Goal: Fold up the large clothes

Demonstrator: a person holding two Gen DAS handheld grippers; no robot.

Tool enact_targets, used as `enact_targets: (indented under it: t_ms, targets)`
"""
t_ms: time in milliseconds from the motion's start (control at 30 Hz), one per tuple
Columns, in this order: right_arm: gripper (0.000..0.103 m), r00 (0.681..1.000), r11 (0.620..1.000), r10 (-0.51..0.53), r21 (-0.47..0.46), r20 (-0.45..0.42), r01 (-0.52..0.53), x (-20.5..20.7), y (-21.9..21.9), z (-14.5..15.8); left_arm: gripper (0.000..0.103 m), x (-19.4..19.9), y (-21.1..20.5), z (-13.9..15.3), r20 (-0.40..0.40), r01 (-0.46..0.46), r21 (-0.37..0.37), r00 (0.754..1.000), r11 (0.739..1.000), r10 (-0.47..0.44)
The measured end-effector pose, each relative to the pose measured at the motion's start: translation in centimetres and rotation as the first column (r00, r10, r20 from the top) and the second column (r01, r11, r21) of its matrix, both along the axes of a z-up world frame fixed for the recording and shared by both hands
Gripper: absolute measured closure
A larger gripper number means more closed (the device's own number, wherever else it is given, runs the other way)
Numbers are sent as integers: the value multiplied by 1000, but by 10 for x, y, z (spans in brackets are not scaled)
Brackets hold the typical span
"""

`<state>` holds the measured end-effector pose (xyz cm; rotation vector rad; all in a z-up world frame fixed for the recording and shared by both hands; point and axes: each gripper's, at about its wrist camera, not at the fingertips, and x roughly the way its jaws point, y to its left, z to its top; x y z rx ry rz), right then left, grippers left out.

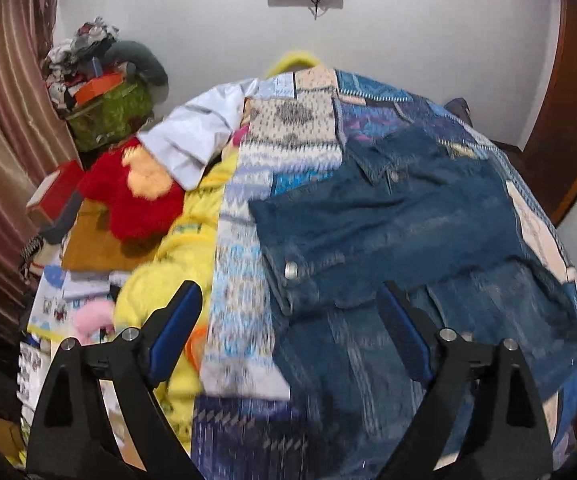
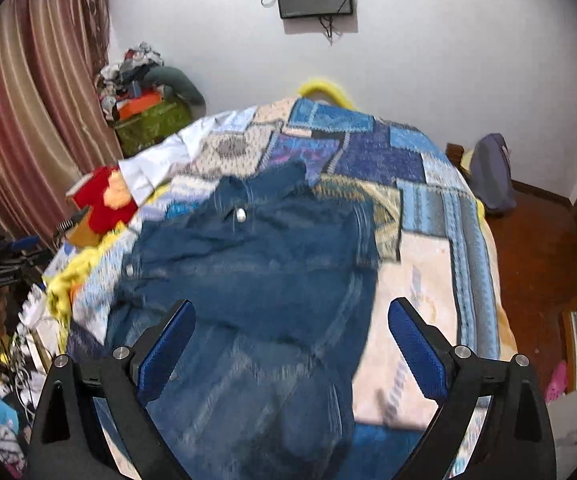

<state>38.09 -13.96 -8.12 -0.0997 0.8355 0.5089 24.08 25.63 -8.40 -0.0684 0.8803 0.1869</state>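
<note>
A blue denim jacket (image 1: 388,220) lies spread on a patchwork bedspread (image 1: 284,132), collar toward the far wall, metal buttons showing. It also shows in the right wrist view (image 2: 256,264). My left gripper (image 1: 288,300) is open and empty, hovering above the jacket's near left part. My right gripper (image 2: 290,316) is open and empty above the jacket's near part, its right finger over the bedspread (image 2: 420,184). The jacket's near hem is hidden below both views.
A white cloth (image 1: 192,136), a red plush toy (image 1: 136,196) and yellow fabric (image 1: 184,248) lie along the bed's left side. A heaped green basket (image 1: 108,112) stands by the curtain. A grey bag (image 2: 492,172) sits on the wooden floor at right.
</note>
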Motion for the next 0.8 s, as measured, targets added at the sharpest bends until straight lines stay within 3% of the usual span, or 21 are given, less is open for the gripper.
enact_targets:
  t_ms: [100,300,500,600,700,800]
  targets:
    - [6,999,1000,-16,-20,-36,15,-19,-13,-18,14,-21,5,-24,-48,-24,-47,999,999,22]
    - [7,983,997,-77,-40,-166,71,-44,-36,-73,14,-50,7,-100,-215,-86,-162,975,983,50]
    - [9,957,994,-111,-50,-270,101,-65,-51,-111,14,-71,-6,-164,-334,-140,-299,942,944,34]
    - [21,944,995,-93,-2,-318,98,-75,-55,-121,14,-75,-18,-183,-362,-135,-330,932,934,7]
    - [41,938,994,-69,60,-340,95,-81,-54,-125,24,-78,-26,-195,-361,-135,-386,933,913,-15]
    - [57,933,989,-64,100,-353,106,-81,-51,-126,44,-80,-30,-200,-338,-143,-444,941,885,-18]
